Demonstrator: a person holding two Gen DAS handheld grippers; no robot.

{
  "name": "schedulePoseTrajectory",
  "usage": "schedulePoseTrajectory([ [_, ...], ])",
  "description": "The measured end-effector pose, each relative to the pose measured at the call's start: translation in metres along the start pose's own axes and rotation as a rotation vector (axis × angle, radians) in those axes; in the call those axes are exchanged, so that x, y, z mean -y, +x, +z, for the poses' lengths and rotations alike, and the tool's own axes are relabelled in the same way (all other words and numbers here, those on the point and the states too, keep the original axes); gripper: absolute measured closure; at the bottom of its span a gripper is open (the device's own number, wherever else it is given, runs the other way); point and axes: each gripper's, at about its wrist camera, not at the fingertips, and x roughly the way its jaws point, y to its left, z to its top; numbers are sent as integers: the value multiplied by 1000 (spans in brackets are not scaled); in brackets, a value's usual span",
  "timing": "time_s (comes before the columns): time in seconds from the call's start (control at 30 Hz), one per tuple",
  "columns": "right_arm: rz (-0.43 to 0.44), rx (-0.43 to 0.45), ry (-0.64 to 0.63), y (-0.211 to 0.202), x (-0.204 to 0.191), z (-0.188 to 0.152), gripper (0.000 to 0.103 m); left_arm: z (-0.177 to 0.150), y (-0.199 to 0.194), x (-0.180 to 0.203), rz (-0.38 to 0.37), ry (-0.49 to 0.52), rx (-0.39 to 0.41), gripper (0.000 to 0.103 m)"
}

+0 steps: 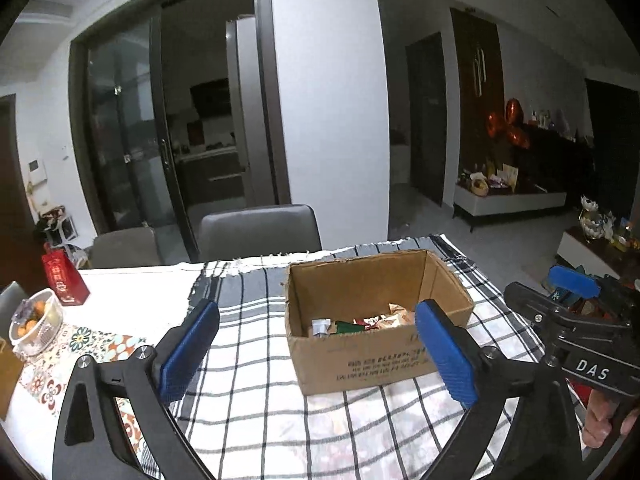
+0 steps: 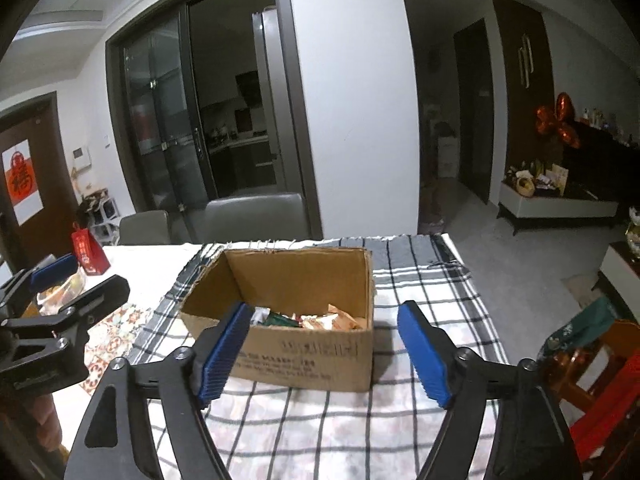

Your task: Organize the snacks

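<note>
Cardboard box (image 1: 360, 344) with the snacks (image 1: 360, 322) is sitting dead ahead of both grippers, left gripper (image 1: 316, 356) and right gripper (image 2: 324, 354) both hovering wide-fingered and empty, about equally near.

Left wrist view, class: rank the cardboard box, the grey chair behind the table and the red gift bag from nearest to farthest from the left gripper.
1. Cardboard box: just ahead of the left gripper, on the checked cloth.
2. Red gift bag: far left, on the table's white part.
3. Grey chair: beyond the table's far edge, centre.
</note>
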Motion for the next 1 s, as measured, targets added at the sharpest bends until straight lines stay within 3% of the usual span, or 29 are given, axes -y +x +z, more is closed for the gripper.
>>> schedulePoseTrajectory([
  [0.5, -30, 69, -39, -89, -11, -37, 18, -31, -79, 10, 18, -3, 78, 0],
  [1.0, -43, 95, -36, -132, -20, -61, 18, -58, -116, 7, -21, -13, 76, 0],
])
